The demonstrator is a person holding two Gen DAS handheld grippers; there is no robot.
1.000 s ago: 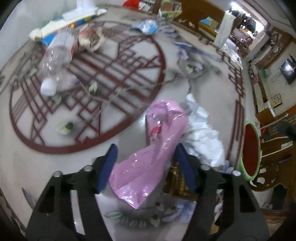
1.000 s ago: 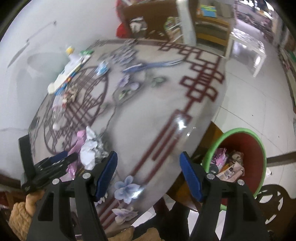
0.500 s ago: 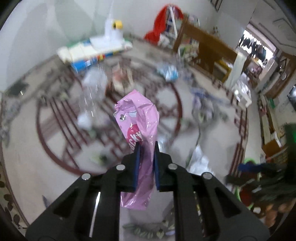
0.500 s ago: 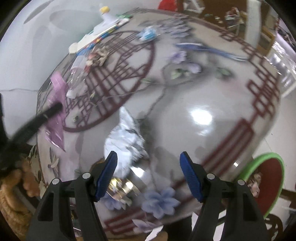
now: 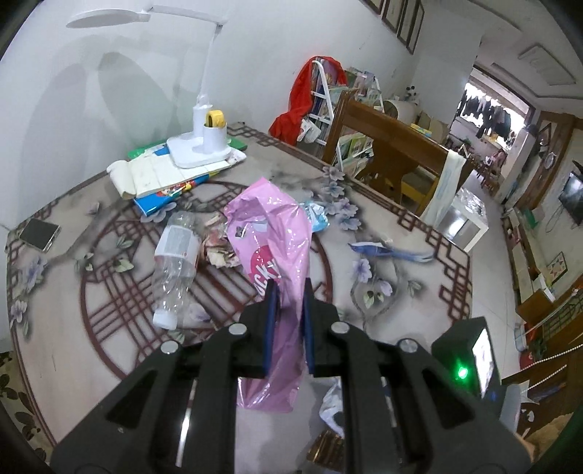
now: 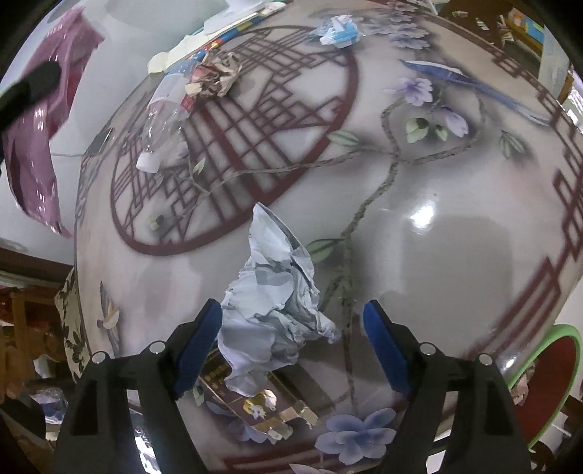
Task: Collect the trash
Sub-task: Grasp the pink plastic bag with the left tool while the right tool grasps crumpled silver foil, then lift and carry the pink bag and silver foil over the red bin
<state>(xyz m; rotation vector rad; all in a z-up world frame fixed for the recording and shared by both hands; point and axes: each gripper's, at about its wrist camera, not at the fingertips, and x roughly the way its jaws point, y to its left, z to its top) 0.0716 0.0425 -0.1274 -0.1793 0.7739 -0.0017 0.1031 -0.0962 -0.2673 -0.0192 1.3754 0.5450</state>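
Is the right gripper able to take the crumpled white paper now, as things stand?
Probably yes. The right gripper is opening, the crumpled white paper already sits between its pads, and nothing blocks it on the table.

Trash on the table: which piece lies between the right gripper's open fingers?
The crumpled white paper, lying near the table's edge. The bottle, the brownish paper wad and the blue wrapper lie farther off.

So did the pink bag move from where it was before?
Yes. The pink bag was lying on the table; now it hangs above it, pinched in the left tool.
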